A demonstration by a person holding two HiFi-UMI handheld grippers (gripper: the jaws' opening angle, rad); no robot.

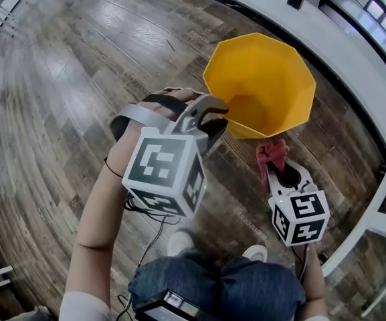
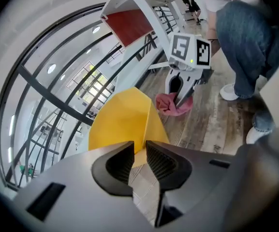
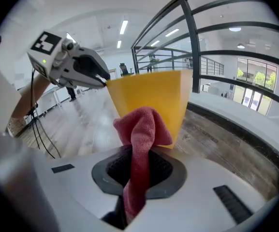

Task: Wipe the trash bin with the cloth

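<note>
A yellow many-sided trash bin [image 1: 263, 79] stands upright on the wood floor, with nothing visible inside it. My left gripper [image 1: 218, 116] reaches its near-left rim. In the left gripper view the jaws [image 2: 138, 156] stand only narrowly apart, and the bin's [image 2: 120, 120] rim fills the gap at their tips. My right gripper [image 1: 273, 170] sits low, just in front of the bin's base, and is shut on a bunched red cloth [image 1: 271, 154]. In the right gripper view the cloth [image 3: 141, 129] sticks up from the jaws [image 3: 138, 170], close to the bin's [image 3: 151, 98] outer wall.
A white curved ledge with a dark railing [image 1: 353, 52] runs behind and to the right of the bin. A white post [image 1: 366, 216] stands at the right. The person's jeans [image 1: 213, 283] and shoes [image 1: 179, 241] are at the bottom, and a cable [image 1: 146, 243] trails on the floor.
</note>
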